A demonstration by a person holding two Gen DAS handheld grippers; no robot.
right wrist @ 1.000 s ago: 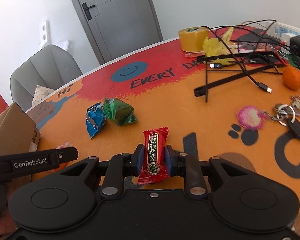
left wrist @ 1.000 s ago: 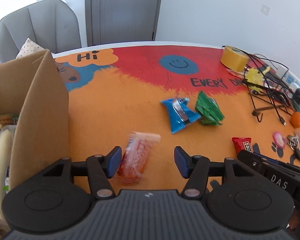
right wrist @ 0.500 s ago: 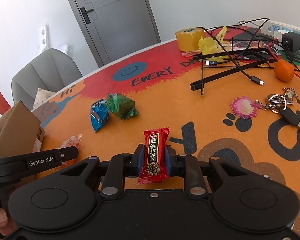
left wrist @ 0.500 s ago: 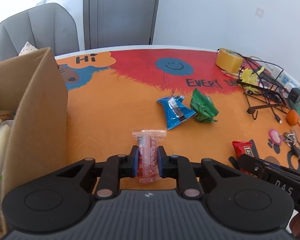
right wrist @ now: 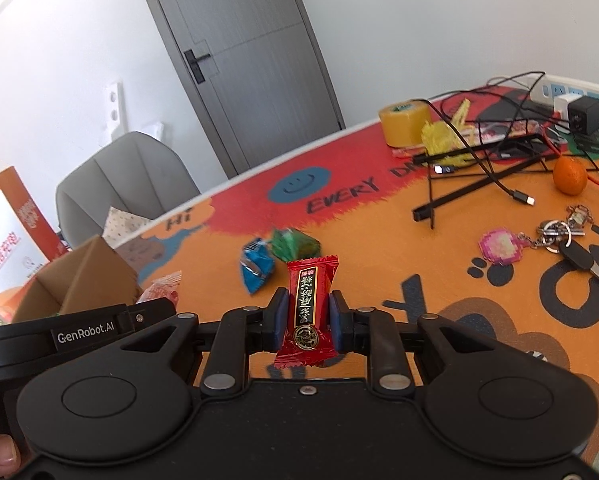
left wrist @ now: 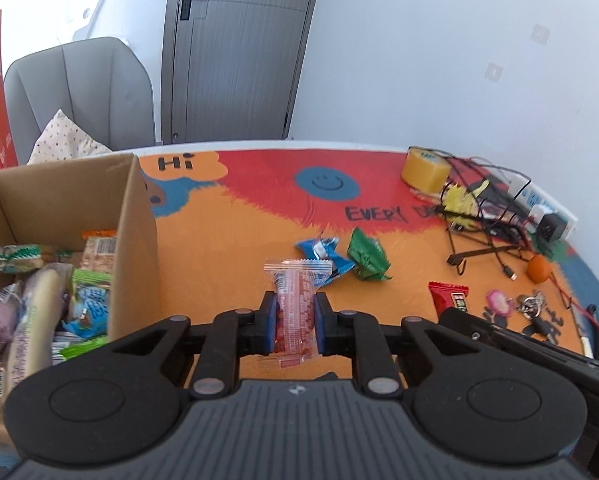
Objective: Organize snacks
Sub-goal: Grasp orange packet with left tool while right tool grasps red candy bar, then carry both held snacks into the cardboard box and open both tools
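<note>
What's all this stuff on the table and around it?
cardboard box: one, brown, left, holds snacks
blue snack: one, mid-table
green snack: one, beside the blue
tape roll: one, yellow, far right
orange fruit: one, right
keys: one bunch, pink charm, right
chair: one, grey, behind table
left gripper: shut on pink snack
right gripper: shut on red snack

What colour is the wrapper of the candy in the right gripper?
Red, with a black and gold label down its middle. The candy shows best in the right wrist view.
</note>
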